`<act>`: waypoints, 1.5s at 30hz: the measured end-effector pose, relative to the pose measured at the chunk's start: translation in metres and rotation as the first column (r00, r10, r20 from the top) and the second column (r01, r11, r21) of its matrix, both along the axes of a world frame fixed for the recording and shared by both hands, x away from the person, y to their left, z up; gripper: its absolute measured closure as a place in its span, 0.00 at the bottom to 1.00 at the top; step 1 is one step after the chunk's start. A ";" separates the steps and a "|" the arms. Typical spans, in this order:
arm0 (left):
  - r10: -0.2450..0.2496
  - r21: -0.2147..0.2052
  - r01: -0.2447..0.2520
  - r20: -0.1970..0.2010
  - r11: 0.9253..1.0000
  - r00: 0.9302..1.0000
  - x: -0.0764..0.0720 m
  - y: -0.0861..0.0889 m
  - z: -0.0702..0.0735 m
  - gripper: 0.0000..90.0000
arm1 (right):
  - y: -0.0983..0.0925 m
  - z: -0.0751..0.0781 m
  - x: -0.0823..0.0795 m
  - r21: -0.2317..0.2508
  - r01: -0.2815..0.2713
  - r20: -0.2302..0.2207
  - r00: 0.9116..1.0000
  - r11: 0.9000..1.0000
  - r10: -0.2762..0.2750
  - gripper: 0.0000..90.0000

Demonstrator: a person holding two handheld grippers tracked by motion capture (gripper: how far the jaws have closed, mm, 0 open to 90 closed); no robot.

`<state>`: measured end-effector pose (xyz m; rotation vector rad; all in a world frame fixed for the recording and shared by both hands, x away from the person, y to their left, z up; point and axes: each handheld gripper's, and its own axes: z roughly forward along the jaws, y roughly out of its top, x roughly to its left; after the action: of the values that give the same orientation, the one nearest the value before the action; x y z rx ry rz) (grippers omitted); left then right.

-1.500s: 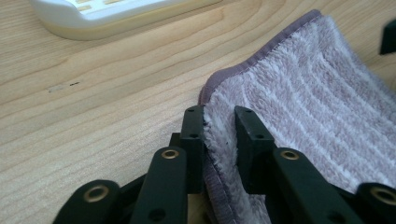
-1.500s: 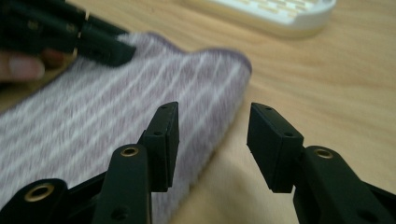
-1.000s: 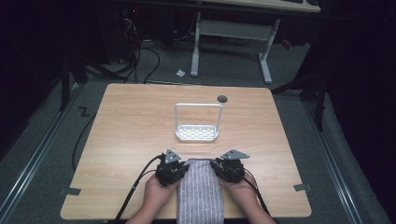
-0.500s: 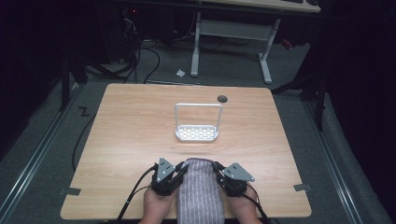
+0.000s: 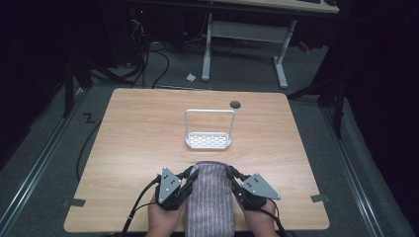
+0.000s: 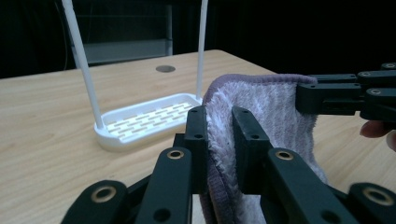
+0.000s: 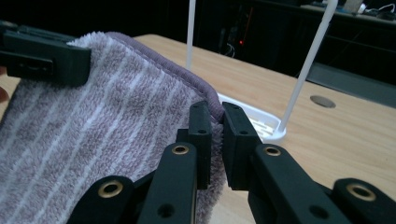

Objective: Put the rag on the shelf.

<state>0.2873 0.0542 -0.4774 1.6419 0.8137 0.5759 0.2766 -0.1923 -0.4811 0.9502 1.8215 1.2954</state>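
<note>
left tongs point(image 5: 190, 174) are clamping the left far corner of the striped purple towel point(image 5: 210, 197), jaws nearly closed on the cloth. the towel is lying at the near edge of the wooden counter point(image 5: 133, 143), stretching between both hands, its far edge lifted. right tongs point(image 5: 231, 173) are pinching the right far corner, jaws almost together. the white rack point(image 5: 208, 141) is standing just beyond the towel, mid-counter, apart from it.
</note>
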 end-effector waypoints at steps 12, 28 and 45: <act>0.016 -0.031 -0.014 0.065 0.999 0.998 0.013 -0.002 0.033 0.87 | -0.006 0.032 0.011 0.058 -0.021 0.075 0.997 0.998 0.017 0.93; 0.019 -0.049 -0.009 0.189 0.999 0.982 0.033 -0.009 0.097 0.87 | -0.007 0.093 0.025 0.086 -0.014 0.198 0.980 0.996 -0.003 0.93; 0.020 -0.036 -0.011 0.255 0.999 0.967 0.066 -0.018 0.136 0.87 | -0.017 0.143 0.056 0.128 0.021 0.245 0.968 0.992 -0.052 0.93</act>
<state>0.3531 0.0363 -0.3413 1.4938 0.6435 0.7633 0.3330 -0.2092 -0.3385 0.8406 1.5402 1.4493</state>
